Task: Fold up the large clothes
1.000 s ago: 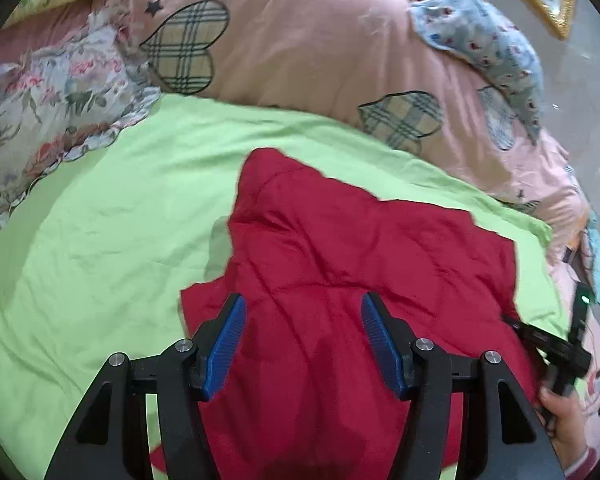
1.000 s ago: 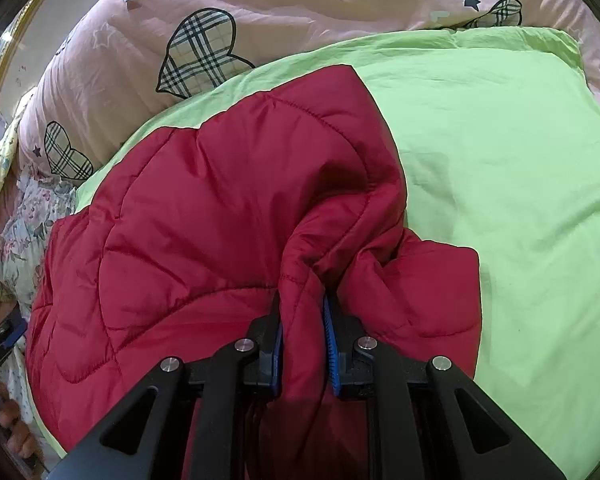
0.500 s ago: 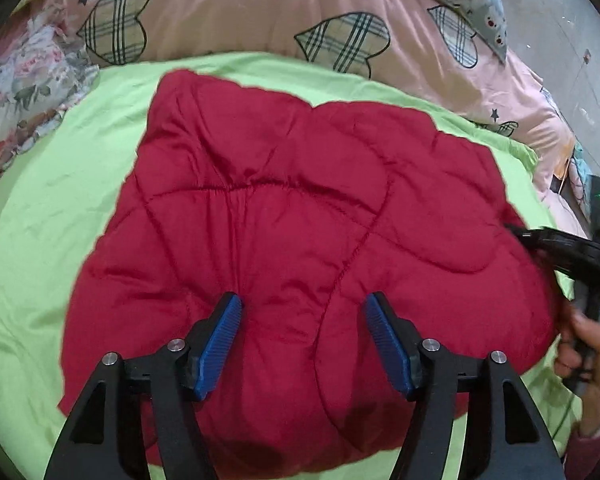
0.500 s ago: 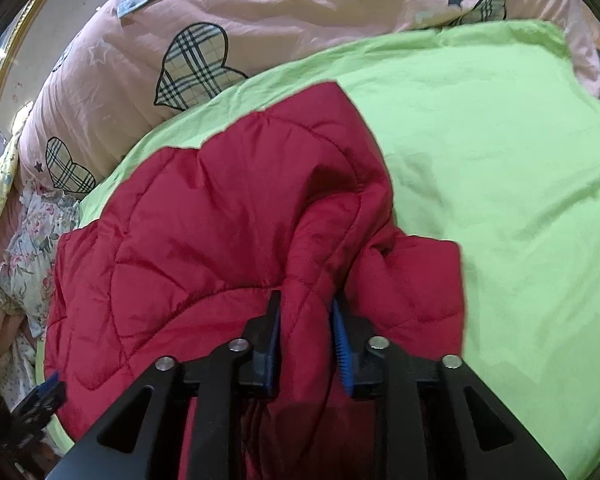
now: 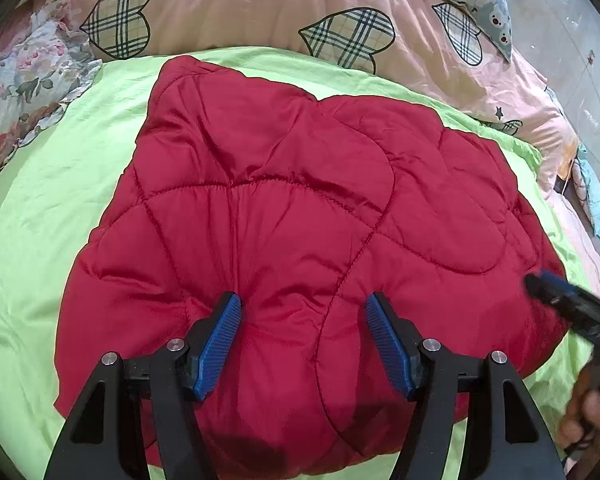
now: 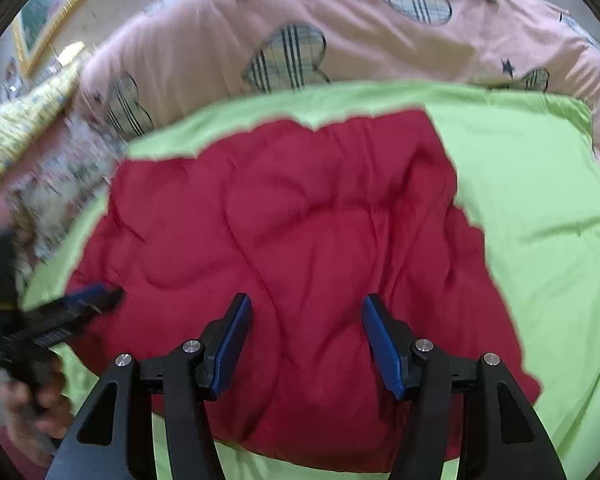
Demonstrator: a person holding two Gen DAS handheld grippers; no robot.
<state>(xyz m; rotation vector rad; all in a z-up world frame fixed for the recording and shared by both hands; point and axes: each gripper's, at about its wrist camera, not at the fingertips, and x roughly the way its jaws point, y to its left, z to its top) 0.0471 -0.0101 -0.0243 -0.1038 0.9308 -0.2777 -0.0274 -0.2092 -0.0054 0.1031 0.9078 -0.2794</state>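
- The red jacket (image 5: 292, 240) is lying folded and puffy on the green sheet (image 5: 52, 208), spread where both tools can reach it.
- Left gripper (image 5: 302, 340) and right gripper (image 6: 306, 340) are hovering over it, tongs apart, holding nothing, likely readying to press or regrip.

Even light, right view motion-blurred

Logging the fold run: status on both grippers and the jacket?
Left hand-held gripper open, pressed on red quilted puffer jacket. Right hand-held gripper open, empty. Jacket bundled on green sheet. Nothing in the way.
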